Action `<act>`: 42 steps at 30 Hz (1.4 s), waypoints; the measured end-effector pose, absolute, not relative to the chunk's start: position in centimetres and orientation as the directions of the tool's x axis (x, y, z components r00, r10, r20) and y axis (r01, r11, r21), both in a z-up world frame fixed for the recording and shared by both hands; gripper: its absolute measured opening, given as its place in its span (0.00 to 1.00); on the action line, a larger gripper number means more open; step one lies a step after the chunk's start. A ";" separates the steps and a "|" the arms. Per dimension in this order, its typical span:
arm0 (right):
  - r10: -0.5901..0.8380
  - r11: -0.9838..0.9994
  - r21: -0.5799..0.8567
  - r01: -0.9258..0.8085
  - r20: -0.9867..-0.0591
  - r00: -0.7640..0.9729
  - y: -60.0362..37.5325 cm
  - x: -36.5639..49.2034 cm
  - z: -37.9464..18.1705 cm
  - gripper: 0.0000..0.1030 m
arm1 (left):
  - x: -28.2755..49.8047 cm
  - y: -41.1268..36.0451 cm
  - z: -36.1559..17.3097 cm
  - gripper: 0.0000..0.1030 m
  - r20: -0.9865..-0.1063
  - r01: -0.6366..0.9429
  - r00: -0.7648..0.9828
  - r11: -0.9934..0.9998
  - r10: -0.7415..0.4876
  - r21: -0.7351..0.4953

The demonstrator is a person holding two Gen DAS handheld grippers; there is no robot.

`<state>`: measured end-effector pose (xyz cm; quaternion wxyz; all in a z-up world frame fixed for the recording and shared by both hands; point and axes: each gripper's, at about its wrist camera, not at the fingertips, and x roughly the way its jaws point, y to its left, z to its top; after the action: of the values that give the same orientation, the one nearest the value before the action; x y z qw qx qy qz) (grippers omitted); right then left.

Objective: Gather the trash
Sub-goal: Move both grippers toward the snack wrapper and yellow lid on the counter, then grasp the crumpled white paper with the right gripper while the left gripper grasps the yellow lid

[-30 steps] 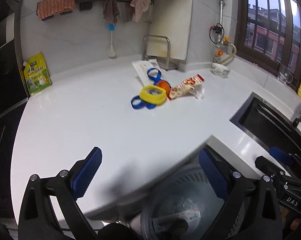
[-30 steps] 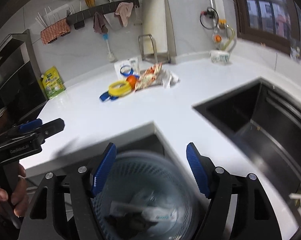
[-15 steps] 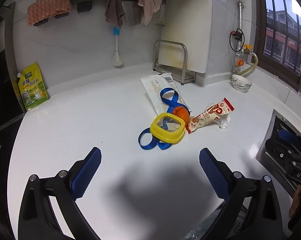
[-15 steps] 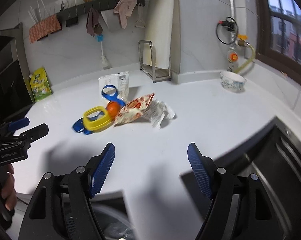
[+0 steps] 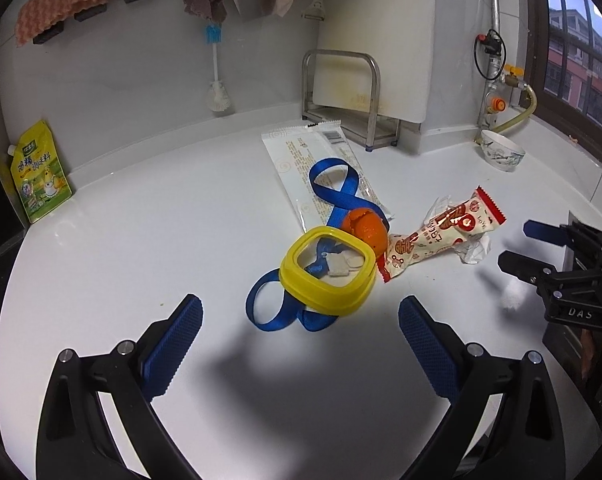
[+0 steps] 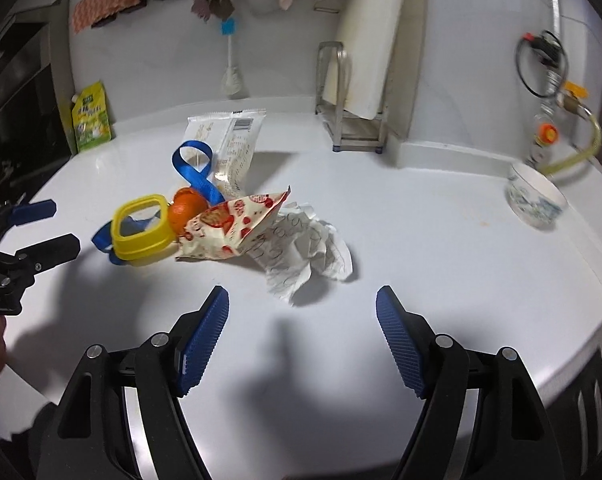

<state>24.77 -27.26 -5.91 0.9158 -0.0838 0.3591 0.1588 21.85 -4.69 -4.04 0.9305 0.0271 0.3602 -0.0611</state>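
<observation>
A heap of trash lies mid-counter: a yellow plastic lid [image 5: 325,270] [image 6: 141,226] on a blue strap [image 5: 333,196] [image 6: 195,172], an orange peel [image 5: 364,229] [image 6: 186,208], a red-and-white snack wrapper [image 5: 441,236] [image 6: 237,226], crumpled paper [image 6: 301,254] [image 5: 475,248] and a flat white wrapper [image 5: 321,164] [image 6: 229,144]. My left gripper [image 5: 301,316] is open, just short of the lid. My right gripper [image 6: 303,320] is open, just short of the crumpled paper. Each gripper shows at the edge of the other's view, the right gripper [image 5: 529,248] and the left gripper [image 6: 47,226].
A yellow seasoning pouch [image 5: 39,176] leans on the back wall at left. A metal rack with a white cutting board [image 5: 341,92] stands behind the trash, a small bowl [image 6: 535,200] at right. The sink edge [image 6: 597,364] is at the lower right.
Both grippers have moved from over the bin in front of the counter forward across the counter toward the trash heap. The bin has dropped out of view. Both stayed open.
</observation>
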 end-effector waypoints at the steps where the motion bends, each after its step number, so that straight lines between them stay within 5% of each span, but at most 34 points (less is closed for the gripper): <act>1: 0.231 0.927 -0.061 -0.371 -0.686 0.690 -27.0 25.2 -6.0 0.71 | 22.1 -4.8 -4.3 0.94 -0.681 0.134 0.726 0.991 -0.096 0.003; 16: 0.224 0.836 -0.216 -0.504 -0.704 0.674 -24.1 28.9 -7.8 0.70 | 24.5 -5.1 -5.1 0.94 -0.705 0.121 0.705 0.993 -0.083 0.004; 22: 0.246 0.828 -0.187 -0.528 -0.725 0.643 -23.7 29.0 -8.2 0.34 | 24.9 -5.0 -5.3 0.94 -0.707 0.115 0.702 0.993 -0.081 0.001; 27: 0.265 0.828 -0.167 -0.535 -0.725 0.636 -23.8 28.1 -8.0 0.23 | 25.2 -5.2 -5.6 0.94 -0.711 0.117 0.700 0.993 -0.073 0.013; 42: 0.332 0.892 0.010 -0.452 -0.693 0.640 -27.9 27.1 -6.1 0.22 | 27.9 -5.9 -7.0 0.94 -0.755 0.154 0.652 0.988 -0.077 0.032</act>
<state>27.08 -27.90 -6.11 0.9018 -0.0822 0.3644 0.2174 27.89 -5.87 -7.00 0.9076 0.0463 0.4125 -0.0637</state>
